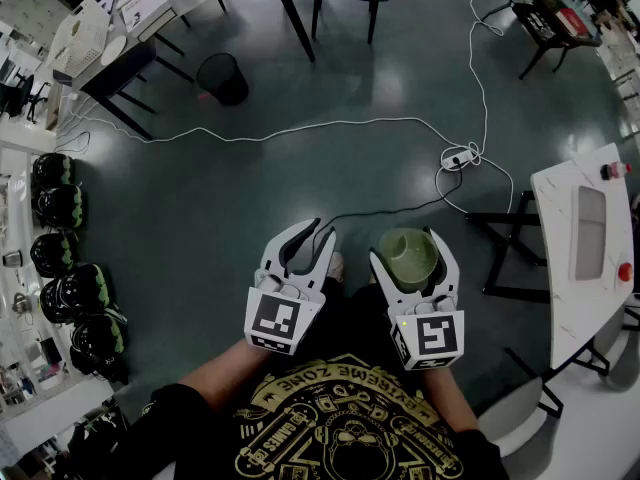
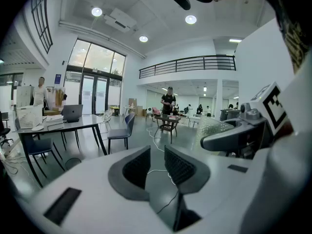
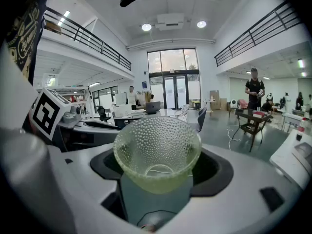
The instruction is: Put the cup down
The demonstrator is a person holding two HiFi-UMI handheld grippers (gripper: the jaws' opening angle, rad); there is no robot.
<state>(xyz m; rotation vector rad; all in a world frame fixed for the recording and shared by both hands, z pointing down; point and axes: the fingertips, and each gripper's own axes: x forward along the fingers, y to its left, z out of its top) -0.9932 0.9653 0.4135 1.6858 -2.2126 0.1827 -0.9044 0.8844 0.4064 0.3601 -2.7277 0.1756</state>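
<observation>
**A:** Right hand-held gripper (image 1: 412,258) status?

**B:** Jaws spread wide and clamped on the sides of the cup (image 3: 157,147). It's pale green dimpled glass, and the head view looks into its mouth.

**A:** Where's the cup sitting?

**B:** It isn't sitting on anything. It's held in the air over the floor (image 1: 250,198), just ahead of the person's torso. The white worktop (image 1: 560,228) is off to the right, well apart from it.

**A:** Left hand-held gripper (image 2: 157,165)?

**B:** Pads are a narrow gap apart with nothing between them, only floor and a cable (image 1: 330,123) beyond. It's near the right one, roughly level with it.
</observation>
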